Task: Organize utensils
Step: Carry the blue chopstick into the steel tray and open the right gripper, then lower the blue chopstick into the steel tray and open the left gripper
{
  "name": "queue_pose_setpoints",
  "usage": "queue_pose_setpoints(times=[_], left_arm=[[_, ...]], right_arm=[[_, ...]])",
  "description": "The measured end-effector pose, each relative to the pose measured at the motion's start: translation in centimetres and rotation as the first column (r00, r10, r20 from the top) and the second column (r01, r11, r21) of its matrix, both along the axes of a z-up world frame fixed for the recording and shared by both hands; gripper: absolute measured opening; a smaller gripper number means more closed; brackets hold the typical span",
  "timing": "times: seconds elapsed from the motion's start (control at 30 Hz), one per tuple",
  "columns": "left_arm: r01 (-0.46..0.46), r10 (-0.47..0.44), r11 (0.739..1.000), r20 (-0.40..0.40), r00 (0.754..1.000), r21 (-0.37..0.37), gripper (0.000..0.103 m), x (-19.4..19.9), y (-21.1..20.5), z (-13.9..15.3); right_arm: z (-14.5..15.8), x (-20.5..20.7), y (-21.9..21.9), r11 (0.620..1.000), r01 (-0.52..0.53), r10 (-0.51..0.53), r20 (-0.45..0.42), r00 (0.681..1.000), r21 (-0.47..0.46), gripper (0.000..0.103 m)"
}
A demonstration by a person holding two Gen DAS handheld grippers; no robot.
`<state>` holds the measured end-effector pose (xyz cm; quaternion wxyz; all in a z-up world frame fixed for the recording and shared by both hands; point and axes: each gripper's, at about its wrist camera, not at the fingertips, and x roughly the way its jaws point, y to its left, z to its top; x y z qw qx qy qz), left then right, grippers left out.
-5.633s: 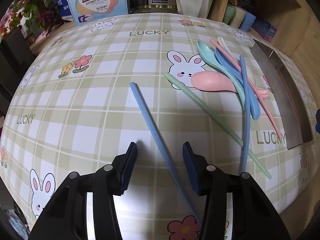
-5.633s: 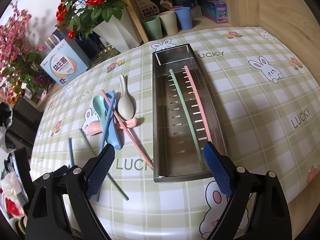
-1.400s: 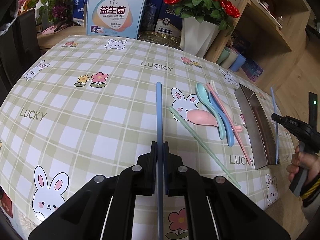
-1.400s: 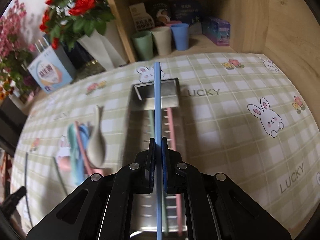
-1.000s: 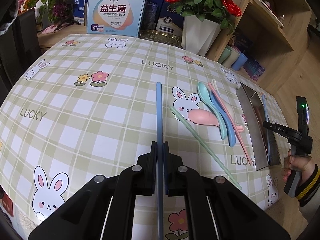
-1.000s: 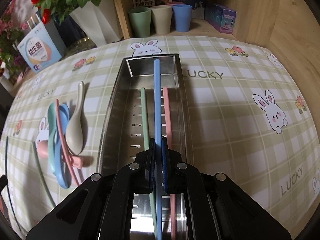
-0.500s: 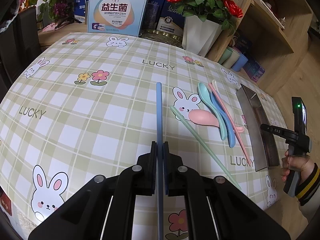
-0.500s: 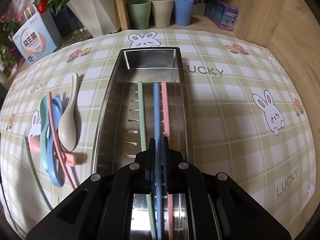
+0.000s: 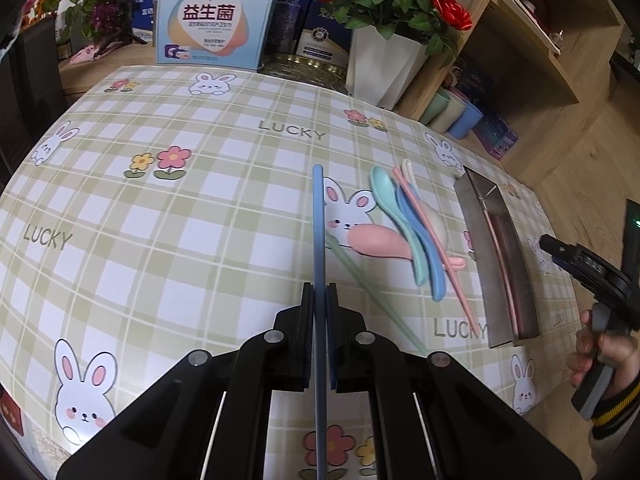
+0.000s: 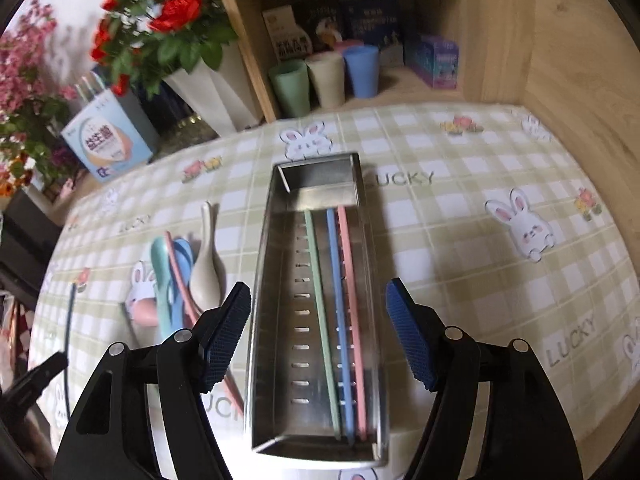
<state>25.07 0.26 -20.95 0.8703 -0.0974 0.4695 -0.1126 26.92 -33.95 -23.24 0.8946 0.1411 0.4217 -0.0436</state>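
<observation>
My left gripper (image 9: 320, 292) is shut on a blue chopstick (image 9: 318, 220), which points forward above the checked tablecloth. To its right lie a green chopstick (image 9: 372, 292), a pink chopstick (image 9: 440, 248) and a heap of spoons (image 9: 400, 224). My right gripper (image 10: 318, 292) hovers over the near half of the steel tray (image 10: 262, 280); its jaws are opening wide and no pad touches anything. A green chopstick (image 10: 318, 280), a second blue chopstick (image 10: 338, 288) and a pink one (image 10: 352, 280) lie lengthwise side by side in the tray.
A white vase of red roses (image 9: 380, 60) and a blue box (image 9: 212, 20) stand at the table's back. Three cups (image 10: 324, 76) sit on a wooden shelf behind the tray. A person's hand (image 9: 600, 356) holds the right gripper at the table's right edge.
The right gripper's jaws have let go of the blue chopstick, which now lies in the tray, and the gripper has risen. The left gripper still holds its chopstick in place.
</observation>
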Motion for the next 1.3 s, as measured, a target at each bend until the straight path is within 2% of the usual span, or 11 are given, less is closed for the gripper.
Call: queue_pose_setpoints(times=[0.13, 0.23, 0.27, 0.57, 0.93, 1.3], left_arm=[[0.023, -0.023, 1.0, 0.0, 1.0, -0.001, 0.006, 0.5, -1.5, 0.7], [0.043, -0.043, 0.999, -0.005, 0.999, -0.007, 0.006, 1.1, -3.0, 1.4], [0.048, -0.048, 0.999, -0.006, 0.999, -0.007, 0.006, 1.2, -3.4, 1.6], [0.16, -0.161, 0.987, -0.037, 0.986, -0.026, 0.006, 4.1, -11.7, 2.2], [0.299, -0.302, 0.953, -0.112, 0.947, -0.045, 0.006, 8.4, -24.1, 0.9], [0.349, -0.345, 0.937, -0.243, 0.906, -0.028, 0.006, 10.7, -29.5, -3.2]], right_arm=[[0.5, -1.0, -0.8, 1.0, -0.011, 0.011, -0.023, 1.0, 0.001, 0.069], [0.6, -1.8, -2.0, 1.0, 0.001, 0.0, -0.012, 1.0, 0.03, 0.086], [0.5, -2.1, -2.3, 0.999, 0.004, -0.004, -0.004, 1.0, 0.037, 0.088], [-0.8, -3.4, -5.8, 0.992, 0.043, -0.043, -0.003, 0.999, 0.117, 0.088], [-2.4, -3.8, -9.6, 0.984, 0.087, -0.087, -0.01, 0.996, 0.155, 0.088], [-3.6, -4.6, -12.3, 0.971, 0.151, -0.15, -0.021, 0.989, 0.185, 0.088]])
